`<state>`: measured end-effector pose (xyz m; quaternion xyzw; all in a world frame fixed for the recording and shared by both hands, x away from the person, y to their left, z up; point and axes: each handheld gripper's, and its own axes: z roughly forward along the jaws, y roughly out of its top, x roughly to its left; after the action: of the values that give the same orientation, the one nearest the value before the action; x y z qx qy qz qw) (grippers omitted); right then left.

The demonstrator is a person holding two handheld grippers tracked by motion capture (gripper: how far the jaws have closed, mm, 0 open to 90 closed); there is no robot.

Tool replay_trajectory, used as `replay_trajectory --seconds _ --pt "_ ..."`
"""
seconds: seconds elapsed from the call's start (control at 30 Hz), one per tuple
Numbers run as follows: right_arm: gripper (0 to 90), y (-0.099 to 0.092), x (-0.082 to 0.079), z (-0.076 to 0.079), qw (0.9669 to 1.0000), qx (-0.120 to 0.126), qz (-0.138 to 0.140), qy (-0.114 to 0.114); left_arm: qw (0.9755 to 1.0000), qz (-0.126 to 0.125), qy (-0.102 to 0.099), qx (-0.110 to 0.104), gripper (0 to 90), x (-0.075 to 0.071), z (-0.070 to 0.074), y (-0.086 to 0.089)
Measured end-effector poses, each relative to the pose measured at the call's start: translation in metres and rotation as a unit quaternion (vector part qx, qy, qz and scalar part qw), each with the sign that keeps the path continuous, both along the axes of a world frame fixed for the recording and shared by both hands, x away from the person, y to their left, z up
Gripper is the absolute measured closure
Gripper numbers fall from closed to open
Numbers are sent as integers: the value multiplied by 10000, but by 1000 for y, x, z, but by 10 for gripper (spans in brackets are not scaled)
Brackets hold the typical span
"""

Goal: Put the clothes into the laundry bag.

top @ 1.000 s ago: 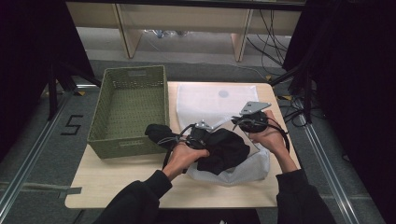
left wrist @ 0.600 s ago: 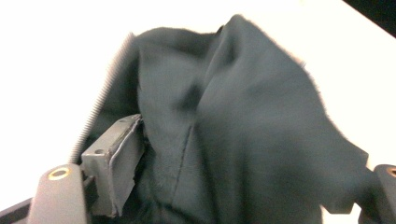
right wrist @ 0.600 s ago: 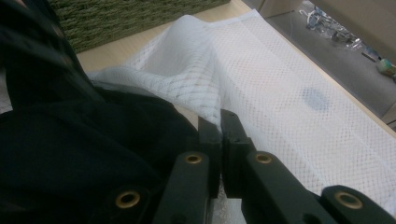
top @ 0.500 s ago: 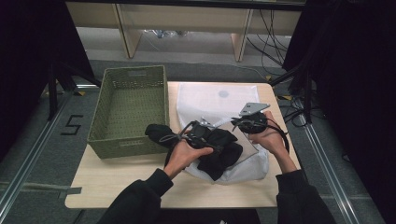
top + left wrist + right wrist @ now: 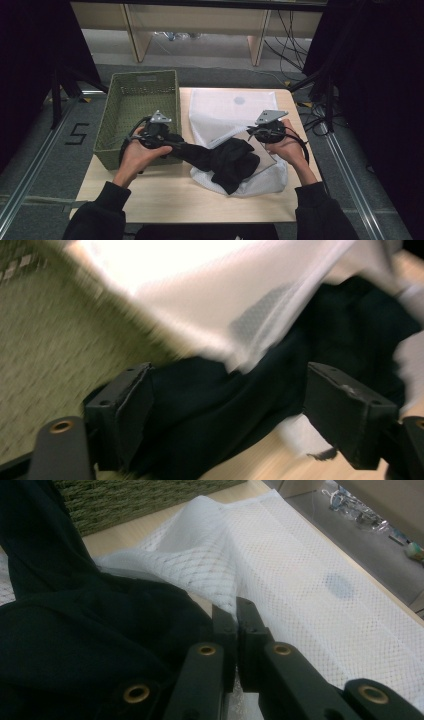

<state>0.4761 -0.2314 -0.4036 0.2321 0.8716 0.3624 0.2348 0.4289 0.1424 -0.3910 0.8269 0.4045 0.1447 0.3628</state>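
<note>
The left gripper [image 5: 172,143] had moved left from the middle of the table to the near right corner of the green woven basket [image 5: 137,95], its jaws just opened wide with the black cloth garment [image 5: 225,159] lying loosely between them. The garment stretched right into the white mesh laundry bag [image 5: 230,107]. The right gripper [image 5: 236,611] stood pinched tight on the bag's edge.

Person in black long sleeves [image 5: 102,212], 2 black two-jaw grippers, left gripper [image 5: 172,146], right gripper [image 5: 252,134], grey three-cornered top plates, brass-coloured rivets, looped black cables.
</note>
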Motion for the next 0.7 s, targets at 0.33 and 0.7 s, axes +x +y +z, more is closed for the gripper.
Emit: replay_trajectory --seconds 0.33,0.7 --pt "895 0 0 -1 9999 16 -90 70 9982 59 250 -533 569 5 -14 15" --pt "896 -2 2 -1 10000 -19 -30 -8 9956 -76 -422 -834 800 -10 9 0"
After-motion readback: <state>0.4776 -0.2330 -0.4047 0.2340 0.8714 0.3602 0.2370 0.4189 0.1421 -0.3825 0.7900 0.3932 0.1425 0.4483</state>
